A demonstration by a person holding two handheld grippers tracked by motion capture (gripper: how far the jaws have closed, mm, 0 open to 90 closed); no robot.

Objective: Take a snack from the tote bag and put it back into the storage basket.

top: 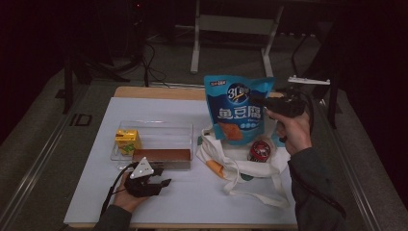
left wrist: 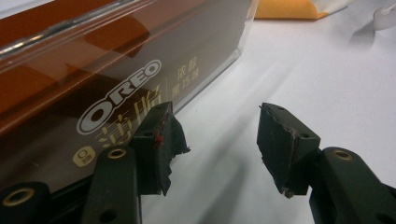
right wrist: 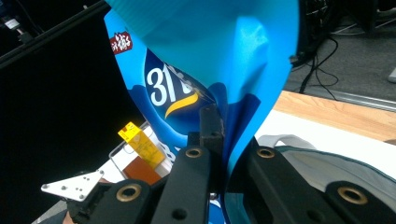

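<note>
Jaws of the right gripper (right wrist: 219, 154) are clamped on the edge of a blue snack bag (top: 234, 107), which hangs upright in the air above a white tote bag (top: 240, 163) lying on the table's white sheet (top: 192, 202), a round red tin (top: 260, 150) resting in the tote's mouth. Left gripper (left wrist: 215, 140) rests low on the sheet with its jaws apart and nothing between them, just beside a brown Oreo box (left wrist: 93, 93) that stands in a clear tray (top: 159, 127) with a yellow drink carton (top: 128, 141) near it.
</note>
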